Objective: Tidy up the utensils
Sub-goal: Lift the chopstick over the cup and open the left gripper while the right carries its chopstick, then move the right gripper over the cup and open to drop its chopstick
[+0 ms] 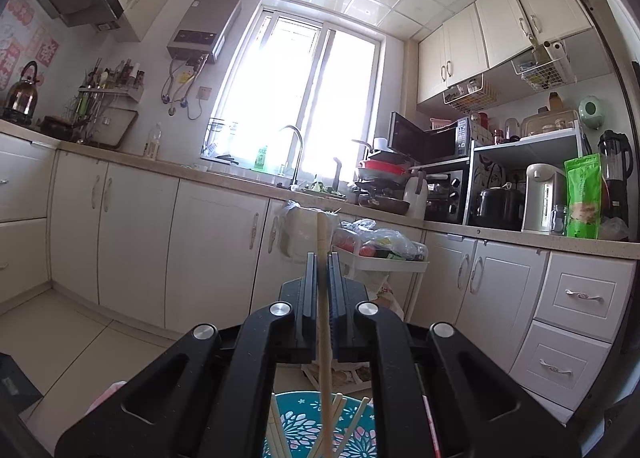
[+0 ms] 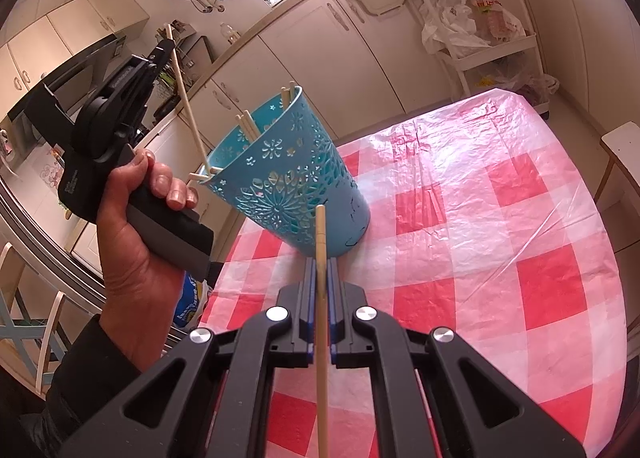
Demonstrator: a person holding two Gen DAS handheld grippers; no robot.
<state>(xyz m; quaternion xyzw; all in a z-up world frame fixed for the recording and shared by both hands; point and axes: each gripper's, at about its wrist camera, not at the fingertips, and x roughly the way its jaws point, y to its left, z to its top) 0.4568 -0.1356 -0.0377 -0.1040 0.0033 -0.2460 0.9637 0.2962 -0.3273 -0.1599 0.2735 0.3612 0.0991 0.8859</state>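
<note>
A teal cut-out utensil holder (image 2: 296, 174) stands on the red-checked table (image 2: 500, 218) with several chopsticks inside. My left gripper (image 1: 322, 258) is shut on a pale chopstick (image 1: 323, 298) whose lower end reaches into the holder (image 1: 304, 430) below. In the right wrist view the left gripper (image 2: 160, 52) is raised to the left of the holder, its chopstick (image 2: 188, 106) slanting down to the rim. My right gripper (image 2: 320, 264) is shut on another chopstick (image 2: 321, 298), just in front of the holder's base.
A white trolley (image 2: 480, 18) with bags stands beyond the table's far end. Kitchen cabinets (image 1: 200, 250) and a counter with sink and appliances line the walls. A chair (image 2: 624, 154) is at the table's right side.
</note>
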